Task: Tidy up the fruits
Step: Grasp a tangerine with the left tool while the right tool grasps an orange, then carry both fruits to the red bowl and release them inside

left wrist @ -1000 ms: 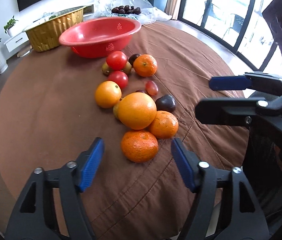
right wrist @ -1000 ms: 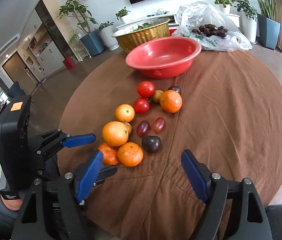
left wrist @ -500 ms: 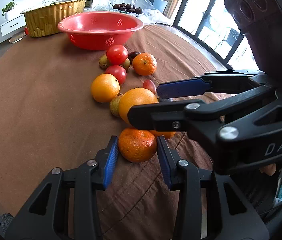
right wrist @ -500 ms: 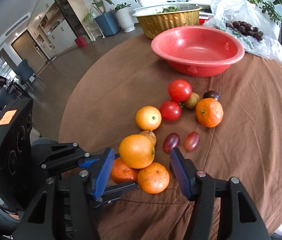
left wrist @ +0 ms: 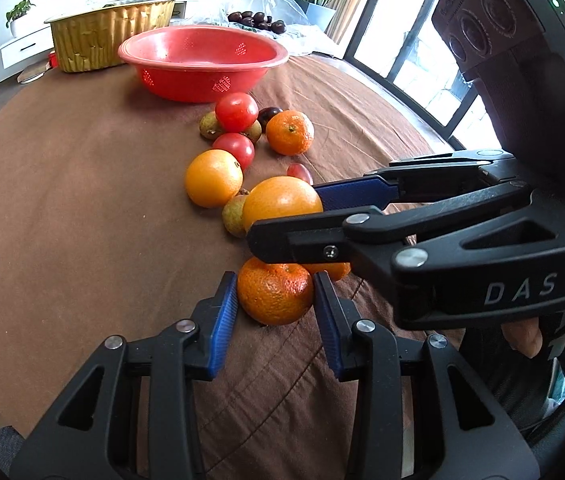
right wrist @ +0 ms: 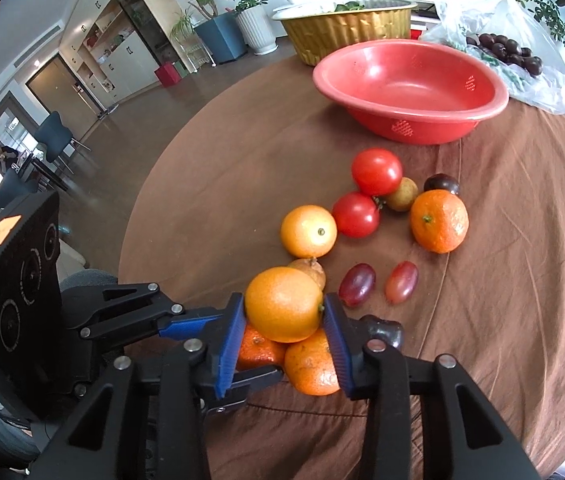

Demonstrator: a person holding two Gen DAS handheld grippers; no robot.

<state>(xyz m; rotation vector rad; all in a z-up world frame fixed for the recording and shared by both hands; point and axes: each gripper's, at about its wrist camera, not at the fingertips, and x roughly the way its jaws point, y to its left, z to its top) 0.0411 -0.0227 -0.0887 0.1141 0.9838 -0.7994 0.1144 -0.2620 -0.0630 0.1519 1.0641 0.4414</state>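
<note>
The left wrist view shows the left tongs [left wrist: 275, 307] closed around a rough-skinned mandarin [left wrist: 274, 295] that sits on the brown table [left wrist: 82, 208], with both blue pads touching its sides. This mandarin is almost hidden in the right wrist view, where only a small part [right wrist: 260, 350] appears behind the blue pad. The right wrist view shows clearly that the right tongs [right wrist: 284, 322] pinch the big smooth orange [right wrist: 283, 304] from both sides; it lies on top of the lower fruits. In the left wrist view the same right tongs [left wrist: 306, 216] cross the picture, so there I cannot tell how they grip.

Only the right wrist view shows the two red grapes [right wrist: 378, 282] and the dark plum [right wrist: 386, 330] beside the right pad. Both views show the red bowl [left wrist: 202, 62] at the far side of the table, well apart from the fruits, with two tomatoes [right wrist: 366, 196] and another mandarin [right wrist: 438, 220] between. A gold tray [right wrist: 346, 30] stands behind the bowl.
</note>
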